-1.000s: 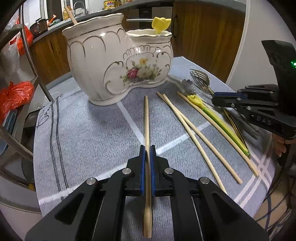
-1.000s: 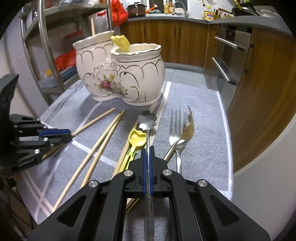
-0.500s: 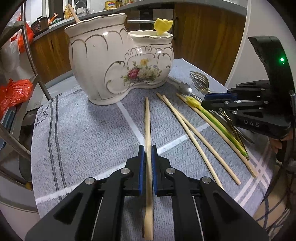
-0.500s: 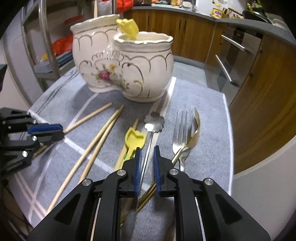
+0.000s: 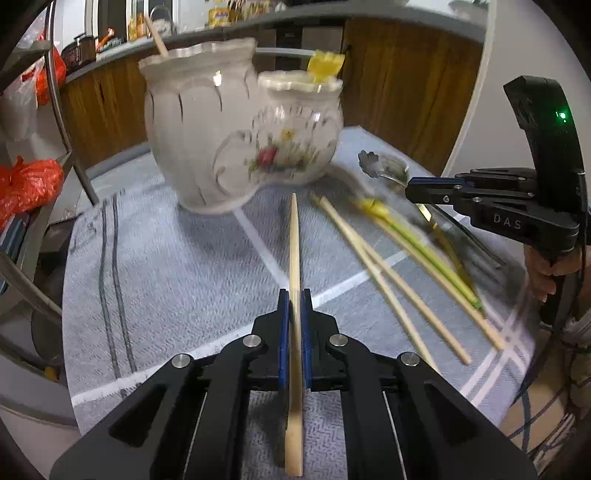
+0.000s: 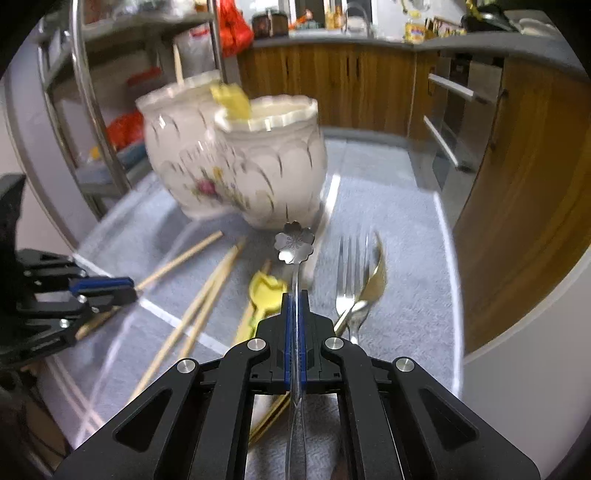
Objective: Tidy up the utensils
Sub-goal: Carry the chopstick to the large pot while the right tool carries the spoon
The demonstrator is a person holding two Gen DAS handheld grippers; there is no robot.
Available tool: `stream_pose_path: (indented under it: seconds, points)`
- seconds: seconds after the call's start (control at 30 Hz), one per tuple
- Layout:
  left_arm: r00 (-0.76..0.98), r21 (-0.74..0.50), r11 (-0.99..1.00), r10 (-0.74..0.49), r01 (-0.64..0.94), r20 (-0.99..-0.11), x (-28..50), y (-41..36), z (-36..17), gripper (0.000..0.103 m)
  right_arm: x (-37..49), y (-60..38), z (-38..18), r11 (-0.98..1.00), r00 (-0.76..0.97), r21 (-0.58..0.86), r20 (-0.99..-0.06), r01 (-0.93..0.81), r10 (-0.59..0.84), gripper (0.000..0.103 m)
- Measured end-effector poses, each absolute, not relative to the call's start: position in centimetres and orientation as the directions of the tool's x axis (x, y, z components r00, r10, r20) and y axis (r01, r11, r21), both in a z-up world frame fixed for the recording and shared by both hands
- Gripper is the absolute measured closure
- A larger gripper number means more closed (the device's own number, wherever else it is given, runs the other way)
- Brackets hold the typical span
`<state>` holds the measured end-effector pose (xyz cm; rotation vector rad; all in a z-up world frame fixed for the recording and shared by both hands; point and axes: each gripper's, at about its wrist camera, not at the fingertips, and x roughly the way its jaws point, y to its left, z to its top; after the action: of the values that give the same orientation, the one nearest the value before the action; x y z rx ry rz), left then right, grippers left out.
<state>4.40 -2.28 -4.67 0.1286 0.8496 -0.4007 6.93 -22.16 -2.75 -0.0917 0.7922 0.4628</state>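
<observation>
- My left claw (image 5: pixel 294 295) is clamped on a pale wooden chopstick (image 5: pixel 294 236), which runs straight out ahead between the blue pads (image 5: pixel 283 332), its thick end trailing back under me.
- My right claw (image 6: pixel 295 295) has just closed on the thin stem of a silver flower-headed spoon (image 6: pixel 294 242); the flower end juts out beyond my fingertips, clear of the cloth.
- Both claws hang over a grey woven tablecloth with white stripes (image 5: pixel 166 258).
- Just left of my right claw lies a yellow-headed green-handled spoon (image 6: pixel 266 291), and further left a pair of loose wooden chopsticks (image 6: pixel 207 295).
- Just right of my right claw lie a silver fork (image 6: pixel 349 266) and a gold-coloured spoon (image 6: pixel 373 277), touching each other.
- Ahead of both claws stands a white double-pot ceramic holder with gold lines and a flower print (image 5: pixel 236 136), blurred in both views.
- A wooden stick (image 5: pixel 157 35) pokes from its taller pot, a yellow-headed utensil (image 5: pixel 325 64) from the lower one.
- Beyond that run brown wooden kitchen cabinets (image 6: pixel 351 81).
</observation>
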Motion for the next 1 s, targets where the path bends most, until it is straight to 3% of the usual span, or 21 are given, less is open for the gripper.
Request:
stream_pose_path:
  seconds: [0.13, 0.27, 0.57, 0.73, 1.0]
  points:
    - [0.667, -0.05, 0.906, -0.345, 0.419, -0.66, 2.8, -1.2, -2.3, 0.097, 4.6, -22.7, 0.4, 0.874, 0.69, 0.094, -0.576, -0.477, 0.439, 0.099]
    - [0.758, -0.05, 0.892, -0.411, 0.45, -0.506, 0.8, 0.5, 0.0, 0.097, 2.9, -23.6, 2.7, 0.856, 0.744, 0.116, -0.444, -0.504, 0.499, 0.099]
    - [0.881, -0.051, 0.921, -0.386, 0.387, -0.275, 1.9, 2.4, 4.9, 0.097, 4.9, -22.1, 7.0, 0.868, 0.831, 0.125, -0.249, -0.481, 0.497, 0.099]
    - [0.894, -0.128, 0.915, -0.401, 0.381, -0.199, 6.0, 3.1, 8.0, 0.097, 8.8, -21.7, 9.1, 0.864, 0.853, 0.192, -0.164, -0.465, 0.495, 0.099]
    - [0.89, -0.265, 0.887, -0.427, 0.378, -0.162, 14.5, 2.5, 9.1, 0.097, 16.3, -20.6, 8.2, 0.836, 0.857, 0.344, -0.141, -0.427, 0.495, 0.099]
